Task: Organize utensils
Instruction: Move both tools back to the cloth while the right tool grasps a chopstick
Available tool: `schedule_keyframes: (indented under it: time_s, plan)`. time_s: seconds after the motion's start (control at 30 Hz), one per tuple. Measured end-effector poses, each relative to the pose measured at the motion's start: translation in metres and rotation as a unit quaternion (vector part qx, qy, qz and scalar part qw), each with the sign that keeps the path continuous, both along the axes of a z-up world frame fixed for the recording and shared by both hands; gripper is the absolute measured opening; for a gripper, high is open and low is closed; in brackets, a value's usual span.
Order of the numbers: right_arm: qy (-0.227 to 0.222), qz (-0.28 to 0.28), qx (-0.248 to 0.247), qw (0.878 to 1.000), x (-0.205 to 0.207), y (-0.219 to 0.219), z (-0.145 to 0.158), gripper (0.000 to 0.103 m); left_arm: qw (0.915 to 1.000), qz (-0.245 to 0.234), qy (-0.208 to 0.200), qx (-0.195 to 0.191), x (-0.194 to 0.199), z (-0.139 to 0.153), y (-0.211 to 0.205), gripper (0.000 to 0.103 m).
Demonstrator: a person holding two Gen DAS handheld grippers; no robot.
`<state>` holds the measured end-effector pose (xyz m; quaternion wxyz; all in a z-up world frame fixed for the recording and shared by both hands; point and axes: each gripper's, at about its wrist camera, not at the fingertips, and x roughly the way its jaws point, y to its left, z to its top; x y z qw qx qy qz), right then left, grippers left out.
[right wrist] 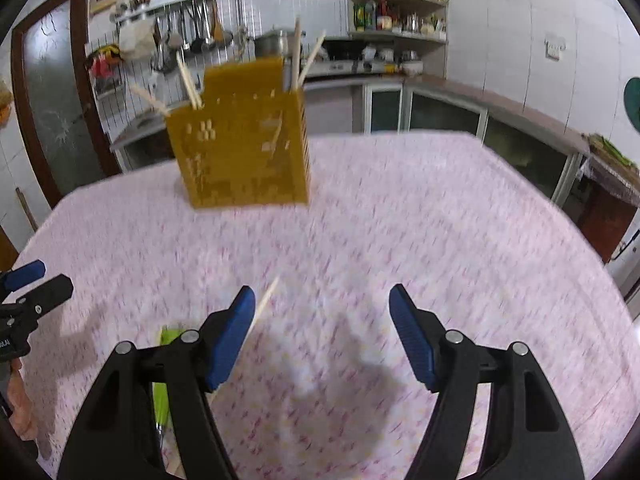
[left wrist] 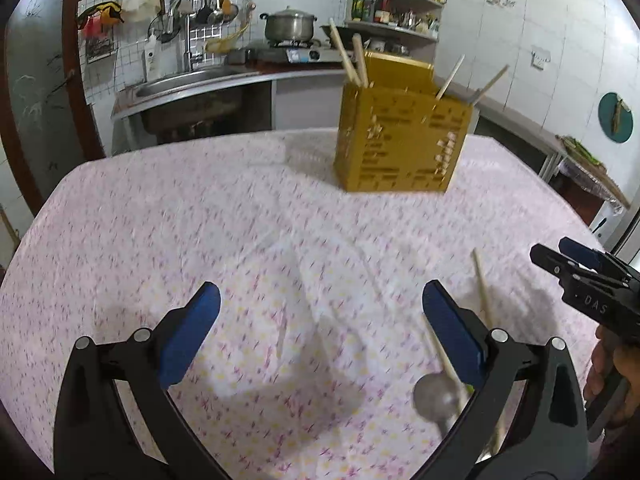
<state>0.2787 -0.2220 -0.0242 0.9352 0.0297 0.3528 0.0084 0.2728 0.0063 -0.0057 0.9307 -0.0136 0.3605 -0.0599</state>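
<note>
Blue pads (left wrist: 188, 332) of the left gripper (left wrist: 320, 336) stand spread wide with only bare cloth between them; just outside its right jaw a spoon (left wrist: 436, 398) and a chopstick (left wrist: 482, 296) lie loose on the table (left wrist: 160, 220), so it seems aimed a little off them. Over in the right wrist view, the right gripper (right wrist: 322, 336) is also parted and empty, the same chopstick (right wrist: 266, 300) and a green-handled utensil (right wrist: 168, 336) lying beside its left jaw. Both point steeply down, which suits a pickup. Farther back the yellow holder (left wrist: 400, 140) stands upright with several chopsticks (left wrist: 352, 60) leaning in its corners, presumably where the loose pieces belong
</note>
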Motion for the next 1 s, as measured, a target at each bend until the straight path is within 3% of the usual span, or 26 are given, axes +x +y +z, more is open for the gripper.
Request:
schedule_keyframes:
  time_s: [0.1, 0.3, 0.43, 0.5, 0.7, 1.0]
  plan:
    - [0.021, 0.003, 0.002, 1.0, 0.002, 0.01, -0.012, 0.066, 0.9999, 0.006, 0.009, 0.0, 0.0, -0.007, 0.005, 0.098]
    - [0.061, 0.016, 0.007, 0.998, 0.011, 0.033, -0.027, 0.045, 0.9997, 0.012, 0.02, -0.005, -0.001, -0.013, 0.007, 0.098]
    - [0.097, 0.01, 0.014, 0.995, 0.018, 0.041, -0.041, 0.038, 0.9996, 0.01, 0.025, -0.008, -0.002, -0.016, 0.005, 0.098]
    - [0.096, 0.008, 0.009, 0.995, 0.019, 0.042, -0.042, 0.038, 0.9996, 0.009, 0.027, -0.008, -0.002, -0.016, 0.004, 0.098]
    - [0.093, 0.02, 0.016, 0.995, 0.024, 0.039, -0.041, 0.012, 0.9986, -0.001, 0.05, -0.017, -0.007, -0.021, -0.007, 0.098]
    - [0.091, 0.032, 0.033, 0.995, 0.023, 0.014, -0.035, 0.006, 0.9952, -0.031, 0.091, -0.017, -0.023, -0.029, -0.036, 0.093]
